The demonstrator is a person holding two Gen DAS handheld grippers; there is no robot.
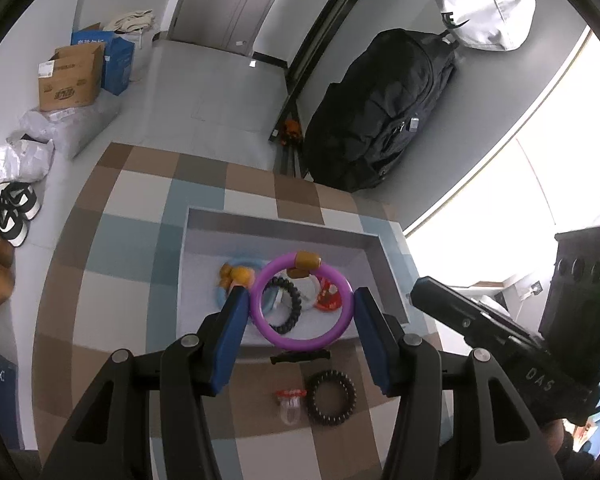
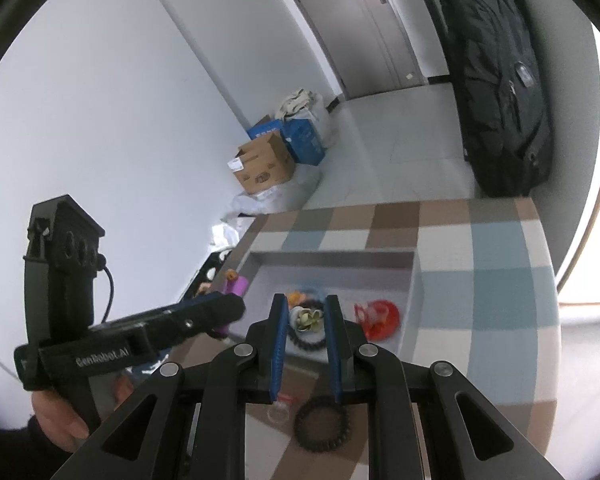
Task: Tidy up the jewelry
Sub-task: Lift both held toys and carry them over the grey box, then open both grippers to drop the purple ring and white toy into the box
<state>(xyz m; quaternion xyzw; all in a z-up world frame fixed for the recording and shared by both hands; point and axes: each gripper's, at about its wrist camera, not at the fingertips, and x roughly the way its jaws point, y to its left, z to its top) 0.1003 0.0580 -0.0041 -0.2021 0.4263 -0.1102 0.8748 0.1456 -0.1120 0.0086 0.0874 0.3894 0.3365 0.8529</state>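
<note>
My left gripper (image 1: 302,300) is shut on a purple ring bracelet with an amber bead (image 1: 284,336) and holds it over the near edge of a grey tray (image 1: 276,220). In the tray lie a light blue ring (image 1: 236,264), a black beaded bracelet (image 1: 286,304) and a red-and-white piece (image 1: 327,295). My right gripper (image 2: 306,312) is partly open and empty above the tray (image 2: 332,258), over a flower piece (image 2: 308,318) and near a red piece (image 2: 380,318). A black coil bracelet (image 1: 331,398) (image 2: 320,426) and a small clear-and-red piece (image 1: 290,404) lie on the checked tablecloth in front of the tray.
A checked cloth (image 1: 112,248) covers the table. A black backpack (image 1: 380,112) and a grey bag (image 1: 488,4) stand behind it. Cardboard and blue boxes (image 1: 72,80), plastic bags and shoes (image 1: 8,212) lie on the floor at the left.
</note>
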